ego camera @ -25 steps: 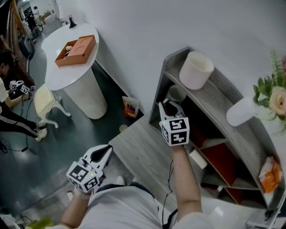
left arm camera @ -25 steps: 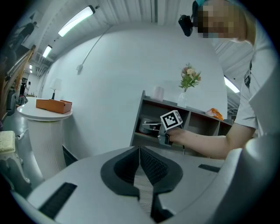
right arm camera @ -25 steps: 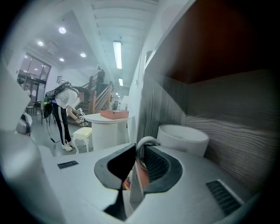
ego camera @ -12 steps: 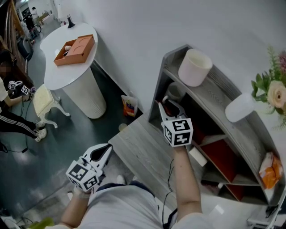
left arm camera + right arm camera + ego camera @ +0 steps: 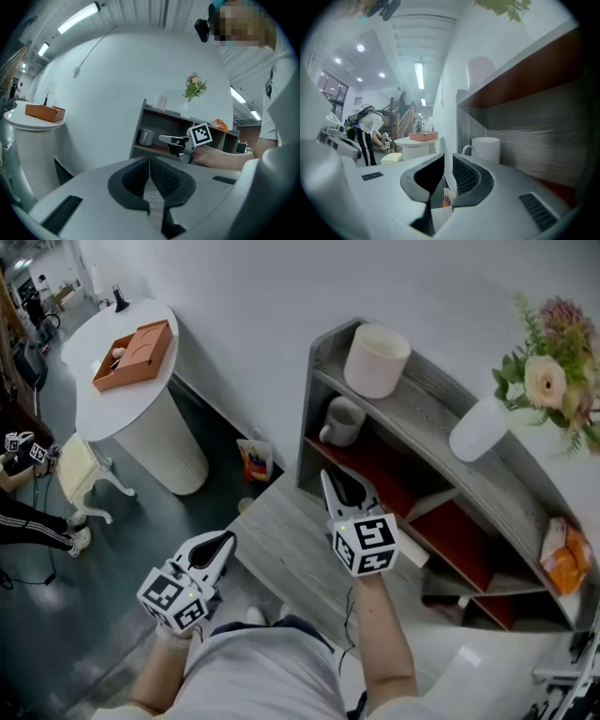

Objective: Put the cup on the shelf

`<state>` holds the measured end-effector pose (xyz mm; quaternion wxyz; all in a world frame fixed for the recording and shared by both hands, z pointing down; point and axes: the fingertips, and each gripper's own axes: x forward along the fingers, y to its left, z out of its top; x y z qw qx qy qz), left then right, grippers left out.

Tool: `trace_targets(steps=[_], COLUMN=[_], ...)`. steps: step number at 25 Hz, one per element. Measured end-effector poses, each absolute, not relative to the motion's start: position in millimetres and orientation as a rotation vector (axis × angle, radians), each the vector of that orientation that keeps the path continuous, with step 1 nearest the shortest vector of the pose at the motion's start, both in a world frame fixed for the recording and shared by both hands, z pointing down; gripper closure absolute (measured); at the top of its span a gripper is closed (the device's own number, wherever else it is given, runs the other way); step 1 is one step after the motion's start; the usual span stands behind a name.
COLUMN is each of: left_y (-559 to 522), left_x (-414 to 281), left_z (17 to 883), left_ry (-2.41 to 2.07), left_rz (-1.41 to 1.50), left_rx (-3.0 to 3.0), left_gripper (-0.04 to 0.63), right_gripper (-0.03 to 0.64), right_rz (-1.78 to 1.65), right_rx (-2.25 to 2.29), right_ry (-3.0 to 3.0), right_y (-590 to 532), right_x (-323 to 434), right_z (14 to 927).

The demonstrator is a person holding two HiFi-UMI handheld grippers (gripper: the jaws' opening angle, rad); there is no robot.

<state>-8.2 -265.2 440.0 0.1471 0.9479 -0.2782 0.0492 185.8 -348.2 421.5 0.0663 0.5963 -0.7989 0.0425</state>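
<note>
A grey mug (image 5: 342,420) stands on the shelf (image 5: 424,411), its job apparently done. The right gripper (image 5: 336,486) points at it from six o'clock, jaws a narrow slit apart and empty. The left gripper (image 5: 219,547) is closed and idle.

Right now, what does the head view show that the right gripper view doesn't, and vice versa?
Head view only: the orange packet at the far end of the shelf. Right gripper view only: ceiling lights, a staircase, and the jaws of the right gripper, slightly apart with nothing between. Both: the mug standing on the shelf and the orange box on the round table.
</note>
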Motion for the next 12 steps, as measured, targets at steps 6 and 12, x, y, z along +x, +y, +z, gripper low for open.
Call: trace_targets(steps=[6, 12], left_y=[-261.1, -254.7], left_x=[12.3, 30.0], left_z=[434.4, 429.6], left_ry=[-0.692, -0.592], left_rz=[0.122, 0.095], left_rx=[2.77, 2.8], left_gripper=[0.578, 0.578], right_gripper=[0.566, 0.568], right_rz=[0.098, 0.113], right_rx=[1.845, 1.908], right_ry=[-2.422, -2.411], right_y=[-299.6, -256.5], right_x=[174.8, 169.5], right_z=[412.1, 407.6])
